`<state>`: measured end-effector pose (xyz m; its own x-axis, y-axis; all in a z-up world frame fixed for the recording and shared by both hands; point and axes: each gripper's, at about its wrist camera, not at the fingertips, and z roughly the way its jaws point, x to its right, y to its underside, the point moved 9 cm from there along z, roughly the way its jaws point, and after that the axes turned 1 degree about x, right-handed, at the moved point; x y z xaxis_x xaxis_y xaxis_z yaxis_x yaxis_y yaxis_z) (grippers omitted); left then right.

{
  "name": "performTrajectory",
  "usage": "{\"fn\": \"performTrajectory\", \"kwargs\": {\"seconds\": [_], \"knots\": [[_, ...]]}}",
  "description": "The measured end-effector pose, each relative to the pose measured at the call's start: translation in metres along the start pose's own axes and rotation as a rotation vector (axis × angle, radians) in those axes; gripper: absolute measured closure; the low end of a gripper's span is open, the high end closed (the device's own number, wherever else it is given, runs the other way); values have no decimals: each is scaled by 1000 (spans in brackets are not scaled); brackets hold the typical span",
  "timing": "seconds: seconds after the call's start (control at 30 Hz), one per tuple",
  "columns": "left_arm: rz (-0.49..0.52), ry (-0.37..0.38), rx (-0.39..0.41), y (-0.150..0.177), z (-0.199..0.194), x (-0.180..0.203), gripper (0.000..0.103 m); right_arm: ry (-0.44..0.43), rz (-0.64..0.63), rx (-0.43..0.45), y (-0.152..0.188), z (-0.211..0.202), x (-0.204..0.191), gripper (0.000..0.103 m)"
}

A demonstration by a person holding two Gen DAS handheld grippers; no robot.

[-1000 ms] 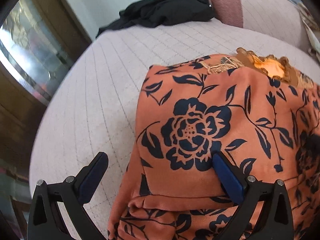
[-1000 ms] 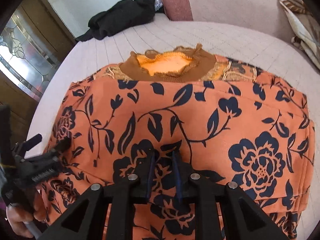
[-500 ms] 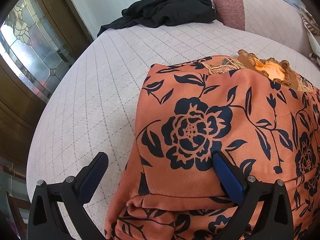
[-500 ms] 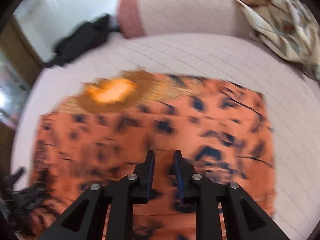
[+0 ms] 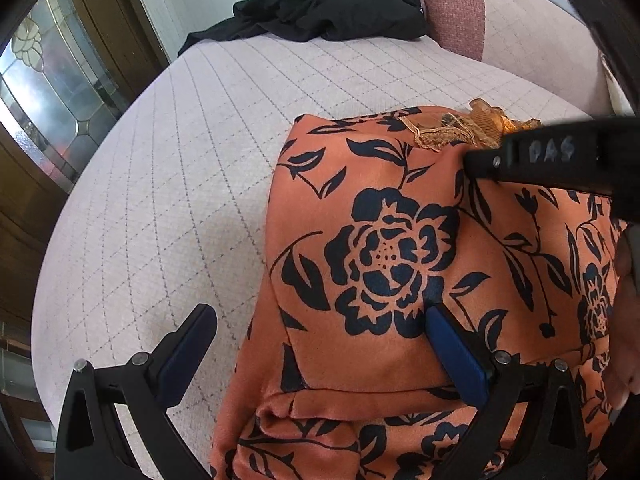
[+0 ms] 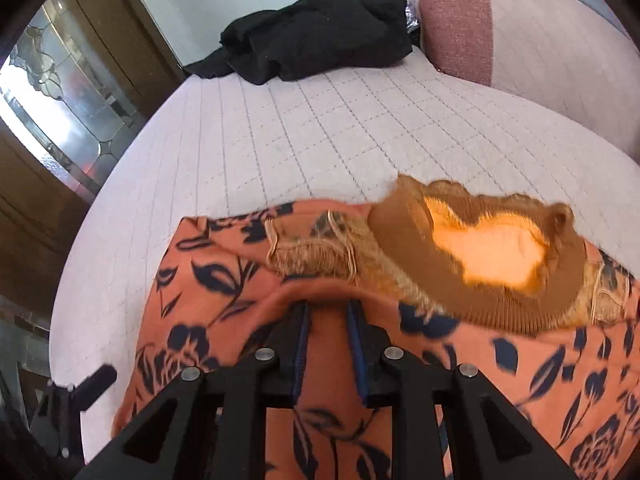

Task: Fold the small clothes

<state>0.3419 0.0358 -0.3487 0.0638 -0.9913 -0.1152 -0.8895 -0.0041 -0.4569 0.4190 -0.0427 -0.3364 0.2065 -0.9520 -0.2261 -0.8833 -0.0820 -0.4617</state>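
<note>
1. Looking at the orange floral top [image 5: 380,248] spreading over the bed [image 5: 180,160], filling the 3 to 6 o'clock part of the left wrist view. Already lying doubled over along its near edge, so probably sitting partway through the folding.
2. Keeping the left tool [image 5: 320,312] spread wide: one pad resting on the print at about 5 o'clock, the other hanging over bare bedspread at 7 o'clock. Not pinching anything. Probably just parking there to pin the left side edge flat and keep the fabric from sliding.
3. Pinching a raised ridge of the top with the right tool [image 6: 328,310], jaws nearly pressed together with orange cloth bunching between the pads. Gripping just below the brown collar [image 6: 440,292], which is sitting at 2 o'clock from the tips in the right wrist view. Guessing at lifting that layer for carrying across into the next fold.
4. Crossing into the left wrist view at 2 o'clock too, so working close beside the other tool.
5. Leaving the black clothes [image 5: 328,8] heaped at 12 o'clock on the far end of the bed, next to the pink cushion [image 5: 456,4], well apart from the action. Likely waiting their turn.
6. Watching out for the pinch grabbing more than one layer. Can't tell from here.
</note>
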Motion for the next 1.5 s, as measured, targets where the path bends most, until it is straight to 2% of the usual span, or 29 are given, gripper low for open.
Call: {"fn": "performTrajectory", "kwargs": {"seconds": [0.1,0.27,0.4,0.47,0.5,0.57,0.6,0.77,0.9,1.07,1.17,1.27,1.5], "knots": [[0,12,-6,0,-1,-5,0,-55,79,20,2,-14,3,79],[30,3,13,3,-5,-9,0,3,55,54,35,-54,18,79],[38,4,19,9,-7,-13,0,62,68,15,67,-67,47,79],[44,13,20,13,-5,-13,0,119,81,-36,88,-68,68,79],[44,18,21,16,-6,-13,0,120,98,-57,99,-68,77,80],[41,31,31,19,-6,-17,0,84,127,-35,107,-77,84,81],[45,32,35,20,-7,-18,0,98,138,-52,113,-84,89,81],[103,-12,78,46,-28,-9,0,129,116,-3,135,-130,103,81],[130,0,108,64,-53,-1,0,135,155,18,162,-161,123,81],[144,-5,193,87,-90,-2,0,148,198,47,200,-193,138,81],[155,-16,209,109,-104,-9,0,140,212,64,219,-208,139,81],[149,-3,214,121,-111,-12,0,120,240,92,233,-218,138,81],[145,-32,268,142,-133,-27,0,53,290,124,261,-227,129,81]]}}
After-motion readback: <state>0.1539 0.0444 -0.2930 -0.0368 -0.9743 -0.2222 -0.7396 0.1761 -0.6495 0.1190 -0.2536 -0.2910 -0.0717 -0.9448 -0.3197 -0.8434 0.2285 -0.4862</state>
